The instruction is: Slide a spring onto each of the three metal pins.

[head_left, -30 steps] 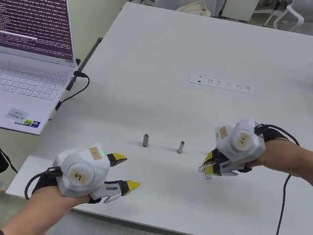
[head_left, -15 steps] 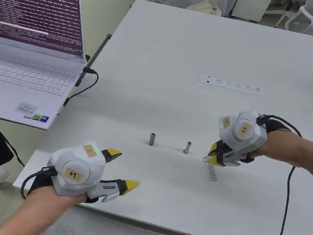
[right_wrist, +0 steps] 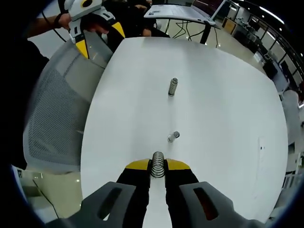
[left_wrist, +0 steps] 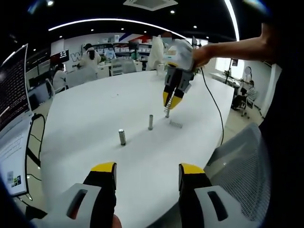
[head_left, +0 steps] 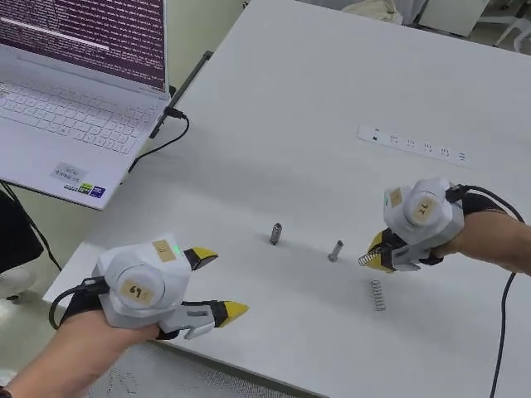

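**One spring seated, one gripped, one lying loose**

The white desk (head_left: 274,124) takes up most of the head view. Its middle and far parts are bare, so wide open room is left beyond the work. All the small parts are gathered close to the near edge. One open laptop (head_left: 75,108) is seen past the desk's left edge, and what carries it cannot be told. A dark cable (head_left: 158,145) is draped from it over that edge. In the right gripper view a grey mesh chair (right_wrist: 57,109) is seen just off the near edge.

Two sets of tongs are counted. The left tongs (head_left: 222,282) are held over the near left corner with the jaws spread apart and nothing between them, well apart from the pins. The right tongs (head_left: 376,254) are held low over the desk, just right of the pins, with the jaws pressed onto a gripped spring (right_wrist: 158,164) whose end is pointed towards the pins.

One white power strip (head_left: 411,143) is laid flat well beyond the pins, with bare surface between.

Two upright pins are counted, side by side with a clear gap between them. The sprung pin (head_left: 275,234), on the left, is wrapped by a coil. The bare pin (head_left: 335,250) is stood nearest the right tongs.

Three springs are counted: the coil on the sprung pin, the gripped spring, and a loose spring (head_left: 377,294) laid flat just nearer the edge than the right tongs.
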The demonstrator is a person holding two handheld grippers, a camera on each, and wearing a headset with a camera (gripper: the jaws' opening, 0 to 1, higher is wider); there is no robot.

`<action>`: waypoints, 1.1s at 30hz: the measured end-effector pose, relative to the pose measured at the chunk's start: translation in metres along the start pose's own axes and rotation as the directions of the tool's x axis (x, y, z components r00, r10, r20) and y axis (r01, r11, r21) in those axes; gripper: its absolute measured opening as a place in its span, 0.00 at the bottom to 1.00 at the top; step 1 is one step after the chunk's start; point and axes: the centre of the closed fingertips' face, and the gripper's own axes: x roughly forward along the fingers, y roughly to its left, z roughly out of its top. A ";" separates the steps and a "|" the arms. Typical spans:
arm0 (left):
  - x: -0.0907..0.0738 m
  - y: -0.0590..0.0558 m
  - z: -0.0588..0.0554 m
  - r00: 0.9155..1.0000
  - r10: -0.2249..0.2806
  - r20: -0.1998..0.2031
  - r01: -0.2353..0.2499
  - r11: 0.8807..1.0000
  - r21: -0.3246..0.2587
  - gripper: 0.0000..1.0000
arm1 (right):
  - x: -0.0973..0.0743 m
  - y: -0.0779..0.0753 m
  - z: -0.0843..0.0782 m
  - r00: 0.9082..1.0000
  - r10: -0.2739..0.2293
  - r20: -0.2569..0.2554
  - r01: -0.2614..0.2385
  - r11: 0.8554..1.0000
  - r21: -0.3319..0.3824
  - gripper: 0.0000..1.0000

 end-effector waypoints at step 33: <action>-0.004 0.010 -0.009 1.000 0.024 -0.012 -0.024 0.999 -0.039 0.47 | 0.020 -0.030 0.018 0.998 0.025 -0.059 -0.029 0.996 -0.083 0.09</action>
